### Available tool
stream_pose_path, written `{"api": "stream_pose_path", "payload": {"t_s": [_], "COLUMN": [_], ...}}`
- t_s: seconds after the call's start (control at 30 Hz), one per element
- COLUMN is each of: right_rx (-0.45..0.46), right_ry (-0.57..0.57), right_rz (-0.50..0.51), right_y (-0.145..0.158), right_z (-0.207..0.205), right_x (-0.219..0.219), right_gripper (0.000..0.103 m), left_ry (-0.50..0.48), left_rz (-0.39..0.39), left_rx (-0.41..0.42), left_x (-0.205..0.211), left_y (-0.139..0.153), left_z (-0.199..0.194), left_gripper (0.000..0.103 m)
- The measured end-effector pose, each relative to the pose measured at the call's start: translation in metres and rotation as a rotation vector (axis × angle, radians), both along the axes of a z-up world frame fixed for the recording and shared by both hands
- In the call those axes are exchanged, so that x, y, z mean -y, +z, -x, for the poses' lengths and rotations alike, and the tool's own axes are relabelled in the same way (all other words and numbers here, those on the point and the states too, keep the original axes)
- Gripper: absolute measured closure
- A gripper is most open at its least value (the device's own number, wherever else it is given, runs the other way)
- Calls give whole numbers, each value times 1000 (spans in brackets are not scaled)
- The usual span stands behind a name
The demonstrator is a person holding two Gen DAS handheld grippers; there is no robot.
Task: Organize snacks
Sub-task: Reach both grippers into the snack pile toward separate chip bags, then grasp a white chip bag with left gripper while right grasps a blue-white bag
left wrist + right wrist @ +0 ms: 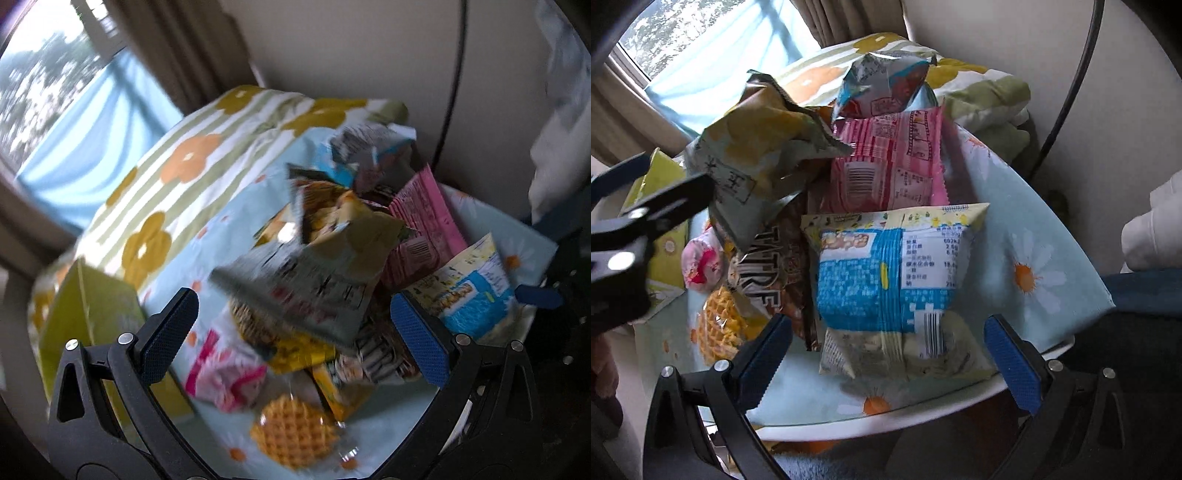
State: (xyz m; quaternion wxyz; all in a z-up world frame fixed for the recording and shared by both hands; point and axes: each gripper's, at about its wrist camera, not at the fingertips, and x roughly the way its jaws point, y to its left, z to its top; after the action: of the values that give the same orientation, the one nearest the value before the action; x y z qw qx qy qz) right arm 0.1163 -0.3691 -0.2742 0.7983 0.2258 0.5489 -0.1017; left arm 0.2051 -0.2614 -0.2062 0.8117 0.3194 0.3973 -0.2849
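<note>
A heap of snack packets sits on a round counter [1049, 347] covered by a pale blue cloth printed with daisies. Going left to right in the right wrist view: a flat yellow-green box [666, 236] at the counter's left edge, a small crinkled pink packet [701, 264], a round golden waffle [718, 328] with a grid pattern in clear wrap, a dark brown glossy bag [779, 266] with large white letters, a puffy olive and yellow bag [757, 155] leaning on top, a blue and cream pillow bag [890, 280] with a barcode lying in front, and a pink packet [886, 166] with zigzag edges behind it. The left tongs [295, 336] hang wide open over the heap, blue textured pads apart, holding nothing. The right tongs [890, 358] are spread just as wide on either side of the blue and cream bag, not gripping it.
</note>
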Motion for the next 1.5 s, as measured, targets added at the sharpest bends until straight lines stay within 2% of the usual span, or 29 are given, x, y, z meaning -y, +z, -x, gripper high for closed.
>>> {"api": "stream_pose_path", "payload": {"t_s": [0.13, 0.23, 0.4, 0.47, 0.57, 0.63, 0.83, 1.17, 1.5], "right_rx": [-3, -20, -31, -36, -42, -38, -29, 18, 107], "right_ry": [-24, -31, -40, -38, -41, -43, -38, -46, -25], "right_rz": [-21, -26, -45, -51, -63, -64, -62, -28, 16], "right_y": [-5, -10, -15, -17, -18, -18, -18, -3, 37], "right_z": [-1, -5, -9, -9, -9, -10, -9, 6, 20], "right_x": [4, 6, 11, 9, 10, 12, 11, 8, 4], "right_gripper": [0, 1, 10, 16, 18, 21, 26, 30, 31], "left_ry": [-60, -63, -76, -83, -98, -109, -135, -116, -52], "left_rz": [-81, -92, -107, -109, -107, -92, -87, -40, 63], "left_rx": [13, -8, -22, -29, -38, -46, -27, -5, 57], "left_x": [24, 31, 39, 41, 41, 40, 42, 30, 5], "left_y": [-17, -25, -34, -36, -37, -35, -32, -16, 33], "left_z": [-6, -13, -23, -25, -29, -31, -23, -8, 6], "left_gripper": [0, 0, 1, 6, 11, 25, 39, 44, 44]}}
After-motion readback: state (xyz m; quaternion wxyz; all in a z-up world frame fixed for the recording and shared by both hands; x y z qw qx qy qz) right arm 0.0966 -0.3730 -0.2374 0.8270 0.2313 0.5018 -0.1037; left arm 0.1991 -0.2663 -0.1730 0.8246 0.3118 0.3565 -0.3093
